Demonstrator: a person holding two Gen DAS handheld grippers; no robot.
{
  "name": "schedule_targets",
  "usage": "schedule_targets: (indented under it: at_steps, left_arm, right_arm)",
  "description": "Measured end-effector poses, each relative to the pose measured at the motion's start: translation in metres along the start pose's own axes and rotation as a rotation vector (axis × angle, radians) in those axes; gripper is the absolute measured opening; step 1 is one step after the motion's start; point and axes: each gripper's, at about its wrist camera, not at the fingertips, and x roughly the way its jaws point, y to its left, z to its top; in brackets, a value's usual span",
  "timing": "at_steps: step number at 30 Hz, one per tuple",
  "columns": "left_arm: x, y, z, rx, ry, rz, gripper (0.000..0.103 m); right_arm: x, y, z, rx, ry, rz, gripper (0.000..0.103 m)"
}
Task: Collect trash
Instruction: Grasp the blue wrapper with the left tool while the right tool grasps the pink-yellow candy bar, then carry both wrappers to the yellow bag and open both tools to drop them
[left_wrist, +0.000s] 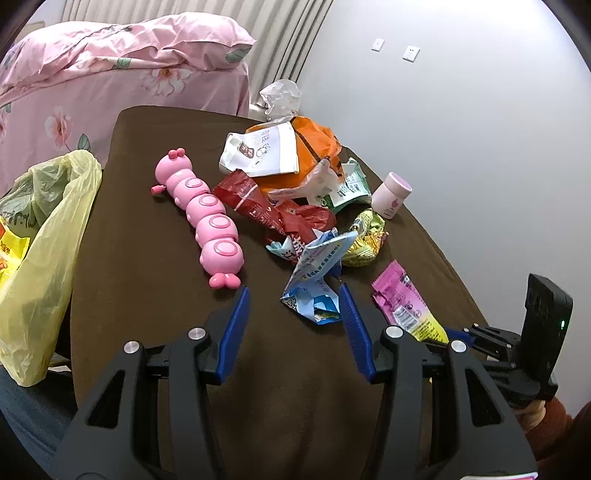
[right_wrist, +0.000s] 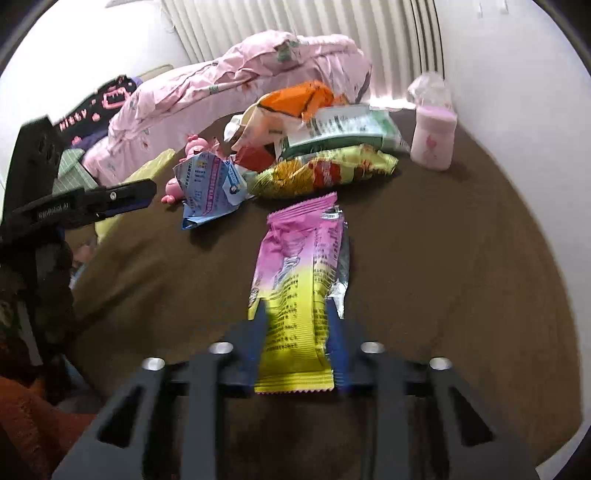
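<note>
The right tongs (right_wrist: 295, 314) are clamped on the yellow end of the pink and yellow wrapper (right_wrist: 301, 280), which lies flat on the brown table (right_wrist: 461, 277) and runs away between the blue fingers (right_wrist: 338, 354). To do this pick well, I judge the grip should stay firm on that end and the lift go straight up, since thin foil can slide out of a loose pinch. The left tongs (left_wrist: 295, 306) stand apart and empty, with the crumpled blue wrapper (left_wrist: 317, 273) just ahead of their tips, a likely next pick. At the table's left edge hangs the open yellow bag (left_wrist: 44, 240), the place for the trash. Further back lies the wrapper pile (left_wrist: 288, 173); the pink caterpillar toy (left_wrist: 207, 218) and small pink jar (left_wrist: 391, 195) look like keepers.
</note>
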Motion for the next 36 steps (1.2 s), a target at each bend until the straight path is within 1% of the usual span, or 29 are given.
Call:
schedule_targets:
  at_steps: [4,7,10,12,14,16,17,18,19,23,25,28,31,35,36]
  left_arm:
    - [-0.001,-0.004,0.0,0.026,-0.009,-0.002,0.047]
    - [0.001,-0.009,0.002,0.053,-0.016,0.007,0.048]
    - [0.007,-0.015,0.007,0.098,-0.022,0.04,0.048]
    - [0.017,-0.02,0.014,0.134,-0.023,0.044,0.048]
    - [0.03,-0.023,0.02,0.154,-0.005,0.041,0.048]
    - [0.042,-0.024,0.024,0.146,0.021,0.025,0.041]
    - [0.047,-0.023,0.025,0.136,0.038,0.009,0.03]
    - [0.049,-0.023,0.025,0.131,0.05,0.002,0.023]
    - [0.049,-0.022,0.024,0.13,0.049,0.004,0.023]
    - [0.033,-0.019,0.022,0.11,0.012,0.007,0.016]
    - [0.023,-0.016,0.021,0.091,-0.005,0.005,0.016]
    - [0.007,-0.012,0.021,0.073,-0.046,0.028,0.016]
    - [-0.012,-0.007,0.025,0.064,-0.099,0.055,0.016]
    - [-0.037,-0.002,0.035,0.074,-0.168,0.131,0.016]
    - [-0.044,0.0,0.038,0.073,-0.186,0.14,0.016]
  right_arm:
    - [-0.009,0.002,0.01,-0.026,-0.076,-0.057,0.017]
    - [-0.015,-0.002,0.017,-0.004,-0.109,-0.05,0.017]
    - [-0.014,-0.007,0.02,0.016,-0.11,-0.05,0.017]
    - [-0.012,-0.009,0.019,0.026,-0.103,-0.044,0.017]
    - [-0.01,-0.01,0.017,0.028,-0.096,-0.042,0.017]
    - [-0.01,-0.009,0.017,0.021,-0.092,-0.045,0.017]
    - [-0.01,-0.008,0.017,0.015,-0.093,-0.052,0.017]
    - [-0.01,-0.008,0.017,0.009,-0.094,-0.06,0.017]
    - [-0.01,-0.008,0.017,0.007,-0.095,-0.066,0.017]
    - [-0.008,-0.009,0.018,0.011,-0.094,-0.065,0.017]
    - [-0.007,-0.007,0.02,0.006,-0.099,-0.062,0.017]
    - [-0.01,-0.001,0.025,-0.019,-0.118,-0.065,0.017]
    - [-0.017,0.009,0.037,-0.068,-0.158,-0.078,0.017]
    - [-0.029,0.023,0.06,-0.11,-0.228,-0.065,0.017]
    - [-0.031,0.026,0.065,-0.119,-0.241,-0.06,0.017]
